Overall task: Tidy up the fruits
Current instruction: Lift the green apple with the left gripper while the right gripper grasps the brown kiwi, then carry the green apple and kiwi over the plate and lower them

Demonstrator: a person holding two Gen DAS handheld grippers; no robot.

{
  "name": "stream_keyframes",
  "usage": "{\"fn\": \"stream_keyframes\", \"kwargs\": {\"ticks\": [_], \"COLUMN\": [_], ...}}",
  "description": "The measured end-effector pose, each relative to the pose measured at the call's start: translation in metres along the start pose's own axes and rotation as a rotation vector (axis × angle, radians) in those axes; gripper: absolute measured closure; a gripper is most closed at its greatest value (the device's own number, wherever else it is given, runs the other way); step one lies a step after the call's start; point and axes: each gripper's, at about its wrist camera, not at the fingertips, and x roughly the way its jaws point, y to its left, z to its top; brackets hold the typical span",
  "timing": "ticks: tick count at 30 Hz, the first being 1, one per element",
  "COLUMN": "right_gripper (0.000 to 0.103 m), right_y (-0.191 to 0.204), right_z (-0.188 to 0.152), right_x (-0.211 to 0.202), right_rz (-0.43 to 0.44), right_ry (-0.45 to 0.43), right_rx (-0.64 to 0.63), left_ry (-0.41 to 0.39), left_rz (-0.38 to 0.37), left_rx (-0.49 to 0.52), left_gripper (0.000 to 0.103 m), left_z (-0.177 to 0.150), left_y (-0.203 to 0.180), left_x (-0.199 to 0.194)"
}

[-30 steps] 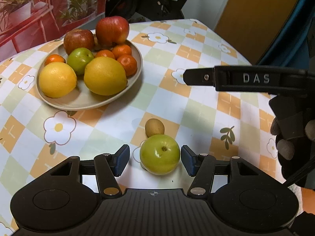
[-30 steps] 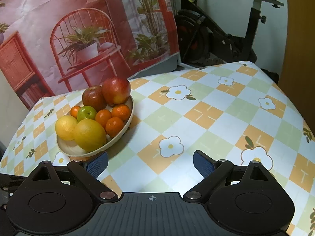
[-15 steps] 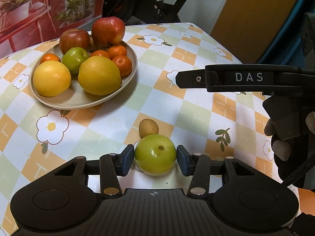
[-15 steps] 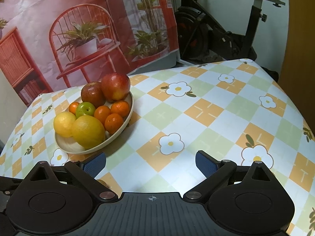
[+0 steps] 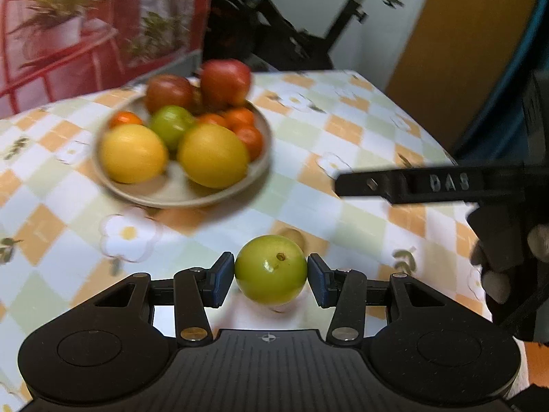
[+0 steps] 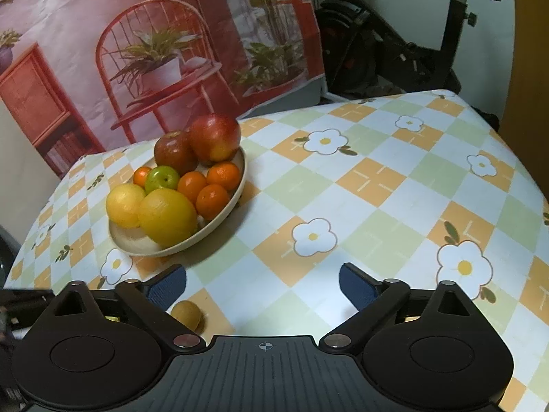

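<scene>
left gripper (image 5: 271,276) pinching smooth round green apple (image 5: 270,270) between blue pads | right gripper (image 6: 262,283) hanging splayed, gripping nothing | resting beside fuzzy oval kiwi (image 6: 187,315)

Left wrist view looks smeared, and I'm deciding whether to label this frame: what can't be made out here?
- Plate fruit: motion-blurred in the left wrist view; sharp in the right.
- Small brown fruit: mostly hidden behind the green apple in the left gripper; partly covered by the right gripper body in its own view. Type unclear.
- Whether the apple is off the tablecloth: unclear.
</scene>
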Motion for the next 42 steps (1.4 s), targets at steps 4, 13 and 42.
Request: {"fn": "stream_keyframes", "kwargs": {"ticks": [4, 13, 42], "right_gripper": [0.029, 0.061, 0.080], "right_y": [0.004, 0.024, 0.060], "right_z": [0.001, 0.004, 0.010], "right_x": [0.006, 0.022, 0.054], "right_rz": [0.004, 0.109, 0.080], "right_ry": [0.035, 0.171, 0.357], "right_rx": [-0.007, -0.079, -0.064], "left_ry": [-0.045, -0.111, -0.127], "left_rz": [0.062, 0.135, 0.122], "left_rx": [-0.053, -0.135, -0.187], "left_gripper": [0.054, 0.054, 0.054], "left_z": [0.005, 0.018, 0.015], "left_y": [0.020, 0.049, 0.070], "left_x": [-0.012, -0.025, -0.019]}}
